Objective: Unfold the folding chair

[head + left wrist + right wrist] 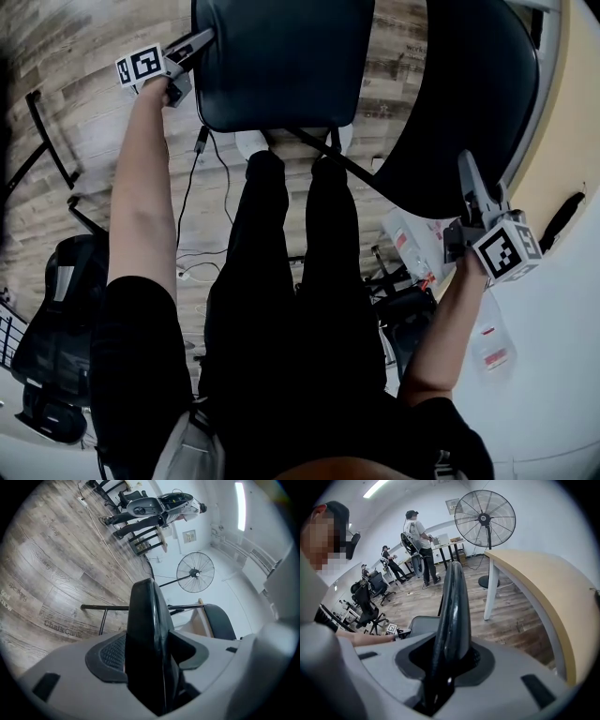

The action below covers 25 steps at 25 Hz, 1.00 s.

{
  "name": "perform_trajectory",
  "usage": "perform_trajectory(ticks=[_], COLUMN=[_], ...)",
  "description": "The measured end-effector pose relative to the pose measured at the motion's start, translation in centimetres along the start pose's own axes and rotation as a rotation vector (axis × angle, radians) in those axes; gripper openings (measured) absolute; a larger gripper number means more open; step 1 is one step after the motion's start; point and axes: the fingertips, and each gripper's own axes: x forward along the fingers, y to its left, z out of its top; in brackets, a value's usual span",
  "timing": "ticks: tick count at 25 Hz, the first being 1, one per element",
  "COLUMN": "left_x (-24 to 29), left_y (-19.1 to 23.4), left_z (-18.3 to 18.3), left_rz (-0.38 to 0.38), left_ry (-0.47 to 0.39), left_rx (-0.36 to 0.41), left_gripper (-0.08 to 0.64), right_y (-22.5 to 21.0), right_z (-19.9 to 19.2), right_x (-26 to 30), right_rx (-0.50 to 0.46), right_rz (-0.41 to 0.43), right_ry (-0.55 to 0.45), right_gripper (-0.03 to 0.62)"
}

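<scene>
Where left gripper (201, 43) clamps, seat (281, 58) between fingers (110, 654); backrest (469, 94) inside right gripper (467, 169)

Chair seat (281, 66), backrest (469, 94) cut by top edge; frame (328, 155) seemingly mostly hidden.

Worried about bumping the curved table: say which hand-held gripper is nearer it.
Right. The right hand-held gripper, on the backrest, is beside the table; the left hand-held gripper grips the seat on the far side.

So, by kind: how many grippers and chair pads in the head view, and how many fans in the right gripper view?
Grippers: 2, left and right
Chair pads: 2, left-held and right-held
Fans: 1
Total: 5
</scene>
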Motion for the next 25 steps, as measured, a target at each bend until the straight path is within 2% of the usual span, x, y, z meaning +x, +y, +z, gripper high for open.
perform_trajectory(ticks=[6,13,16,20,25], left_x=[0.4,-0.1,-0.9,-2.5,-6.7], left_y=[2.0,2.4,2.3,0.9,-2.3], left_z=[0.2,0.1,0.5,0.0,-0.2], left_rz=[0.006,0.022,0.076,0.176,0.264], left_ry=[-0.016,-0.067,-0.092,-0.045,-0.021], left_rx=[-0.022,-0.038,-0.012,0.085,0.144], left_gripper=[0.262,0.279,0.306,0.331,0.331], right_y=[-1.2,-1.4,-1.7,-1.9,-0.9], right_z=[-0.5,-0.7,-0.6,0.1,2.4], right_x=[1.2,1.4,1.2,-0.1,-3.2], right_rx=[0.030,0.051,0.018,-0.028,-0.134], right_rz=[0.006,0.014,-0.036,-0.104,-0.161], right_ry=[-0.003,0.003,0.012,0.029,0.024], right_gripper=[0.095,0.098,0.134,0.237,0.250])
